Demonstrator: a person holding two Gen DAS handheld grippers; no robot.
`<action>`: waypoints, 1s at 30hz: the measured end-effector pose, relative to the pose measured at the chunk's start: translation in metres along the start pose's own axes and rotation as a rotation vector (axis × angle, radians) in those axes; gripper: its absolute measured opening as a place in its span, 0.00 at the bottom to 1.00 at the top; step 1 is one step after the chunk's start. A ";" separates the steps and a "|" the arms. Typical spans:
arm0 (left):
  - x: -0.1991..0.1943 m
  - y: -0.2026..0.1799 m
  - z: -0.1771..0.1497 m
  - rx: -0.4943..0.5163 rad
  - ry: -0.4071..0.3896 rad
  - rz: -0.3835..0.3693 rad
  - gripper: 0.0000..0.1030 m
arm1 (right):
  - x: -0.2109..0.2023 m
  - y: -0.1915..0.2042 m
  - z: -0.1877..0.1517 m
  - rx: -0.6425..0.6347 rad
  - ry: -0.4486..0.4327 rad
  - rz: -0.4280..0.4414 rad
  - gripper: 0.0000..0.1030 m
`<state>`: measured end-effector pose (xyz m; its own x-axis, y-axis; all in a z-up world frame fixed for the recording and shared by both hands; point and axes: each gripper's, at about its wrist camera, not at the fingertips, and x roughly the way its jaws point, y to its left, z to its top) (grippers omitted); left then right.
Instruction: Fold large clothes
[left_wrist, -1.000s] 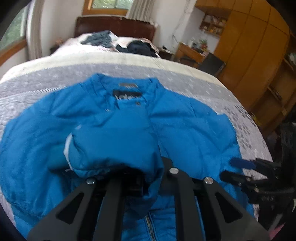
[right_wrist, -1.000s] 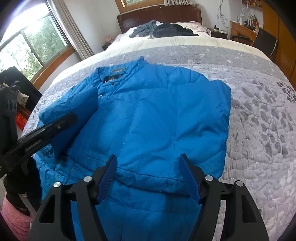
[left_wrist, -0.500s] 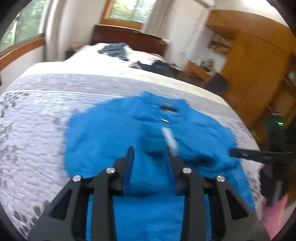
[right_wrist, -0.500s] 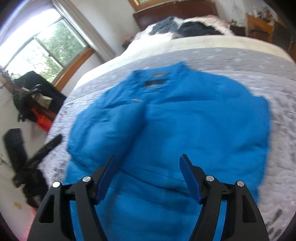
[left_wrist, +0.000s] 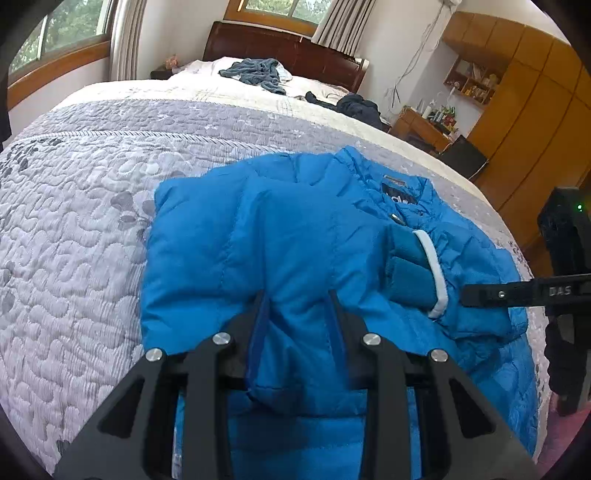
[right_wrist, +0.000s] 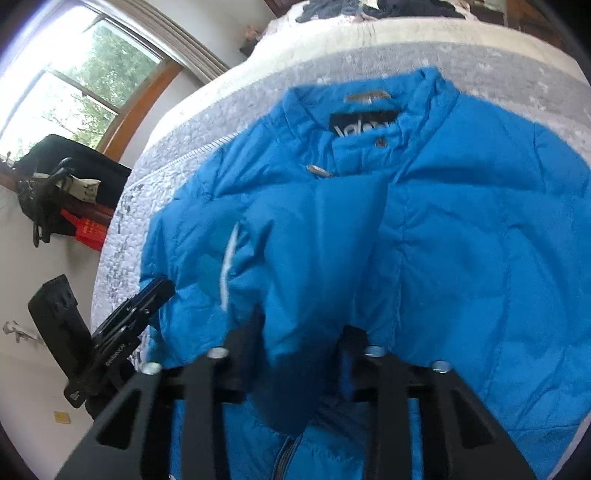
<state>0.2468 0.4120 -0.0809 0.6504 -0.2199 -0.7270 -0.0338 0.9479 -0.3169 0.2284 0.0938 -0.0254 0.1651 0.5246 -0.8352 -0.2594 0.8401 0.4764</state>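
Jacket (left_wrist: 295, 236) puffy, slippery: both sleeves folded inward. Left gripper (left_wrist: 299, 314) and right gripper (right_wrist: 301, 339) each pinch fabric; risk: fold springs open on release.

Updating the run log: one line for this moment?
left gripper: shut on blue jacket | right gripper: shut on blue jacket | bed

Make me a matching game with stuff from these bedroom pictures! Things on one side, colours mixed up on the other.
Things:
1. puffy jacket
2. cuff trim on the sleeve
3. wardrobe
4. headboard

Colours:
A. dark brown
B. white
C. bright blue
D. orange-tan wood

Pairs: 1-C, 2-B, 3-D, 4-A
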 end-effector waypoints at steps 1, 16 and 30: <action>-0.010 -0.004 0.000 0.006 -0.024 -0.006 0.29 | -0.009 0.002 0.000 -0.011 -0.018 0.005 0.24; 0.023 -0.032 0.001 0.052 0.024 -0.024 0.30 | -0.013 -0.048 0.000 0.058 -0.049 -0.073 0.40; 0.006 -0.026 0.002 0.061 -0.008 0.067 0.44 | -0.005 0.057 0.001 -0.279 -0.098 -0.419 0.69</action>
<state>0.2535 0.3861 -0.0759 0.6541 -0.1542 -0.7405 -0.0312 0.9727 -0.2302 0.2141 0.1390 0.0064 0.3940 0.1721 -0.9029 -0.3935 0.9193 0.0035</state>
